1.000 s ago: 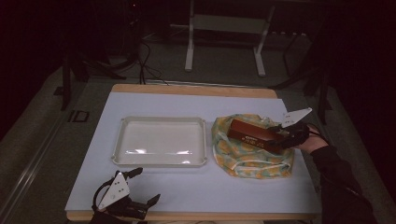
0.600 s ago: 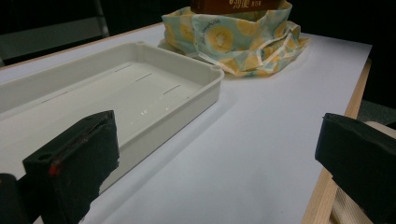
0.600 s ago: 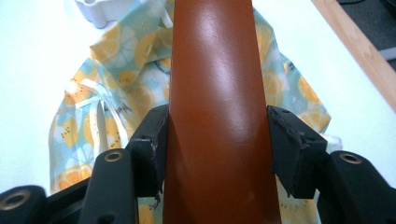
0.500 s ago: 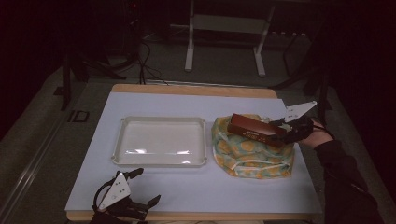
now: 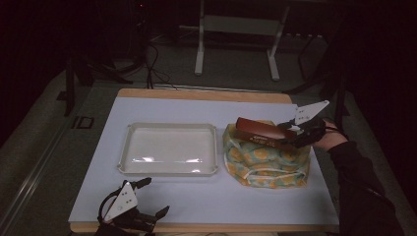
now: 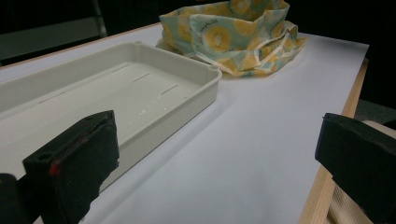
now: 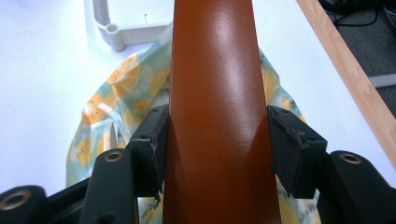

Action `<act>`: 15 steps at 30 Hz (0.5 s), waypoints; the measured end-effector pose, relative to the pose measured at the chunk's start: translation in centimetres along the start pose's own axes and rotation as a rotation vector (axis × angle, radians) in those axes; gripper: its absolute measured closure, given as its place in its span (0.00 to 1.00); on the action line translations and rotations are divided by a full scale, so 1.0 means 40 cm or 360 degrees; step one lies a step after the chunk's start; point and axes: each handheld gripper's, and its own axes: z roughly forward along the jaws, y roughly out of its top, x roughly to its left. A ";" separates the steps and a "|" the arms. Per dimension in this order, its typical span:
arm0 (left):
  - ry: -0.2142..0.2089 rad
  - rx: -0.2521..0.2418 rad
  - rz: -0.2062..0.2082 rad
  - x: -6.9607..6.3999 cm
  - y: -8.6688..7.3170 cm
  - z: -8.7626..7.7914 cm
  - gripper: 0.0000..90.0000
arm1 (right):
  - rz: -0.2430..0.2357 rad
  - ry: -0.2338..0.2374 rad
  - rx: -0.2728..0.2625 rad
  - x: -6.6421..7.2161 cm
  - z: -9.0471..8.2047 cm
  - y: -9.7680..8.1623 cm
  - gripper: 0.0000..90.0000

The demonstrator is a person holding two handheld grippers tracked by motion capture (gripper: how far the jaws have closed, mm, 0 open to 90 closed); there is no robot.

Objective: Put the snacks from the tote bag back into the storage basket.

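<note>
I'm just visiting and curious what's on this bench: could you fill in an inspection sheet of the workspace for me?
Surface: white table top with a wooden edge, bare between the items.
Job's things: long brown case, glossy, held above a fruit-print fabric bag that lies crumpled right of the tray; shallow white tray, nothing in it.
Clutter: nothing seen.
Grippers: right tool shut on the case, both pads against its sides; left tool open at the near edge, holding nothing.
Cables: dark leads on the floor behind the table.
Surroundings: dim room, metal stand legs beyond the table.
</note>
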 end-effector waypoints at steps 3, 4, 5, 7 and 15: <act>-0.0001 0.0000 0.0000 0.000 0.000 0.000 0.00 | -0.0021 0.0021 0.0013 0.002 0.009 0.016 0.48; -0.0001 0.0000 -0.0002 0.000 0.000 0.000 0.00 | -0.0034 0.0029 0.0019 0.003 0.011 0.021 0.48; 0.0000 0.0000 0.0000 0.000 0.000 0.000 0.00 | -0.0038 0.0040 0.0020 0.005 0.013 0.029 0.48; -0.0002 -0.0002 0.0000 0.000 0.000 0.000 0.00 | -0.0064 0.0051 0.0013 0.008 0.017 0.042 0.48; -0.0007 0.0000 0.0007 -0.002 0.000 -0.001 0.00 | -0.0153 0.0080 -0.0008 0.017 0.038 0.103 0.48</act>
